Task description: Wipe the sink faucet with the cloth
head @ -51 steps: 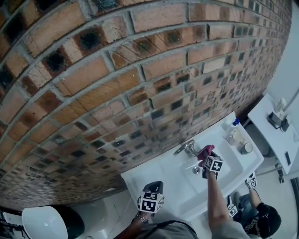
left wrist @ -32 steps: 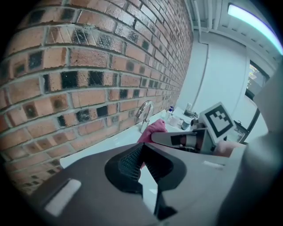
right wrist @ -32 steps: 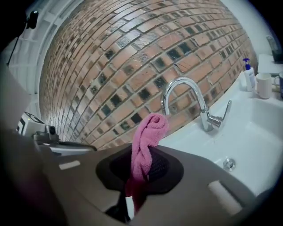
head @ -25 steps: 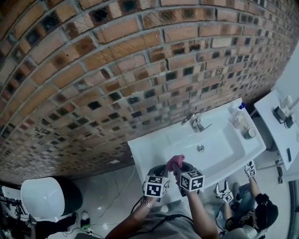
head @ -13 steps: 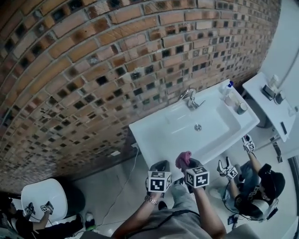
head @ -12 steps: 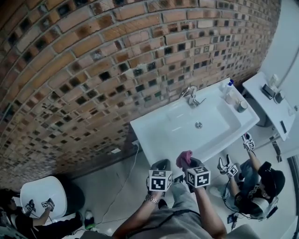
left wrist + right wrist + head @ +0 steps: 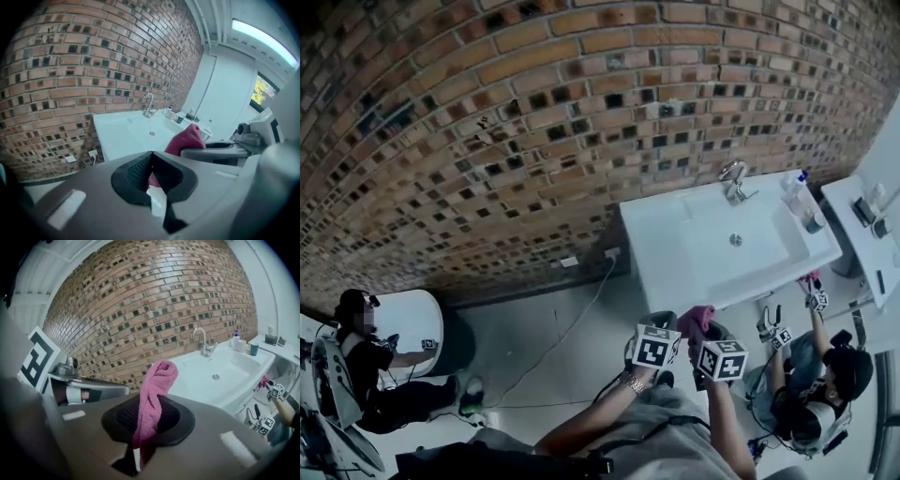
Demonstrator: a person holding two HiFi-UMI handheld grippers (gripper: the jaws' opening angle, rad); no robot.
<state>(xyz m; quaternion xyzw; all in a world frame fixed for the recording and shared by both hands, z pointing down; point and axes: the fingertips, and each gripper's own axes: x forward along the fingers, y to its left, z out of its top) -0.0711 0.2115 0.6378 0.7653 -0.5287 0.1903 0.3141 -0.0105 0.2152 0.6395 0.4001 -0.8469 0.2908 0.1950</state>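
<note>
far left, head view: a seated person [image 7: 370, 370] next to a white rounded container [image 7: 417, 323]. brick wall [image 7: 534, 122] across the top. a thin cable [image 7: 572, 328] runs over the floor up to a wall socket [image 7: 612, 253].

bottom centre: left gripper [image 7: 660, 323], jaws pressed together on nothing; its own view shows the two dark pads meeting bare. just beside it to the right, right gripper [image 7: 705, 330], jaws pinching the pink cloth [image 7: 696, 317]. in the right gripper view the cloth stands up in a twisted roll above the jaws, with a tail hanging below.

both grippers held over the floor, well apart from the white sink [image 7: 661, 234]. faucet [image 7: 733, 178] at the sink's back edge by the wall, cloth nowhere near it. bottle [image 7: 795, 190] and cup [image 7: 814, 222] at the sink's right end.

lower right: another person [image 7: 825, 394], low by the floor.
</note>
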